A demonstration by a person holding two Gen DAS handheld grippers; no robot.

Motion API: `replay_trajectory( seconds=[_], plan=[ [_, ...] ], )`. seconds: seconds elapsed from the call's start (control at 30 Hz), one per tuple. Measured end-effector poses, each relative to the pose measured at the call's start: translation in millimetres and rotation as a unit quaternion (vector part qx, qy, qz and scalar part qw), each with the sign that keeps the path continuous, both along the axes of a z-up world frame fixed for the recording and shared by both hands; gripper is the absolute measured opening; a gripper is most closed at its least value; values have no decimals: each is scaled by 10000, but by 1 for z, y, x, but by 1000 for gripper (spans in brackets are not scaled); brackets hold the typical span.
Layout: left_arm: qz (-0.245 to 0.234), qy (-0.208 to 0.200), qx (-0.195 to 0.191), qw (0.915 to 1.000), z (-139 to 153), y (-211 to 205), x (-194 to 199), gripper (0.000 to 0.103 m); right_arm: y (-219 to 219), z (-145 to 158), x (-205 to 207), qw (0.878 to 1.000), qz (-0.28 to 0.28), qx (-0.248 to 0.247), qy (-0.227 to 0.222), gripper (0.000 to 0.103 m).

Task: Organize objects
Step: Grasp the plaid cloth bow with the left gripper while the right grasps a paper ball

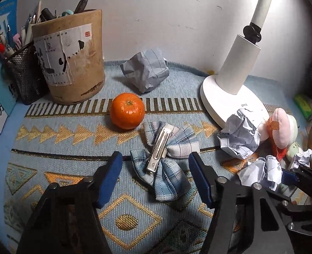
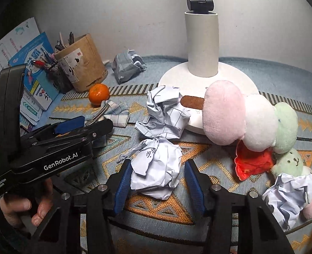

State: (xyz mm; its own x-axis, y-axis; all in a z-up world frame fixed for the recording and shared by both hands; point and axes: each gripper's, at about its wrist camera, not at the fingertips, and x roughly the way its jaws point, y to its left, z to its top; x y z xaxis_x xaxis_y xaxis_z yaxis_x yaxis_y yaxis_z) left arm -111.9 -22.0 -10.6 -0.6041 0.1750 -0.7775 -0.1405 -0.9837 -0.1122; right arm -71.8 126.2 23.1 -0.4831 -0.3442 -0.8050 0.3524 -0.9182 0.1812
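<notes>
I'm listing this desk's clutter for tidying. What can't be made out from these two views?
- Lamp head: cut off by the top edge, both views.
- Hair bow front: faces down, clip side up, left wrist view.
- Green plush lower body: covered by a paper ball, right wrist view.
- Pens, lower ends: hidden inside the cardboard pot, left wrist view.

A blue patterned woven mat [image 1: 56, 148] carries everything. Between the left jaws lies a plaid bow hair clip [image 1: 164, 158], a tangerine [image 1: 127, 110] beyond it. Between the right jaws lies a crumpled paper ball [image 2: 156, 167]; a lamp base [image 2: 230, 78] stands beyond.
</notes>
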Motion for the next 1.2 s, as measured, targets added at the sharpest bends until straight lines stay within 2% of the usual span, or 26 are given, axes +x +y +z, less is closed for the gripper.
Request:
replay_trajectory(
  seconds=[0.03,0.07,0.1,0.13,0.3,0.4,0.53,0.7,0.77,0.87,0.97,1.0,1.07,1.1,1.2],
  plan=[
    [-45,26,-76,10000,0,4,1,37,1,0,1,10000,-4,-16,31,39],
    [-81,27,-141,9999,0,7,2,33,2,2,3,10000,1,-21,58,39],
    [-128,35,-176,9998,1,9,3,22,2,4,7,9999,30,-43,98,39],
    [-170,22,-131,9998,1,9,7,20,3,8,12,9998,60,-74,167,39],
    [-144,183,158,9996,20,0,45,20,5,38,50,9979,261,-58,596,39],
    [-76,258,297,9992,35,-4,80,20,14,45,79,9974,310,-135,642,39],
    [-9,292,482,9984,41,-4,130,20,36,37,123,9975,340,-279,549,39],
    [63,414,603,9973,30,11,172,20,72,25,169,9976,200,-219,628,39],
    [0,522,582,9969,26,23,182,20,78,18,177,9980,191,-17,610,39],
    [-120,541,633,9965,21,37,190,20,87,7,182,9987,126,1,501,39],
    [-78,629,415,9971,19,43,192,20,94,-2,182,9993,31,32,370,40],
    [-94,644,488,9967,19,42,192,20,96,-4,182,9995,32,-9,305,42],
    [-47,567,605,9965,17,38,190,20,100,-4,184,9996,-19,-113,239,55],
    [8,549,662,9963,17,35,189,20,102,-2,185,9995,-71,-132,272,68],
    [61,590,819,9949,18,30,190,20,104,3,192,9991,-63,-208,371,70]
  ],
)
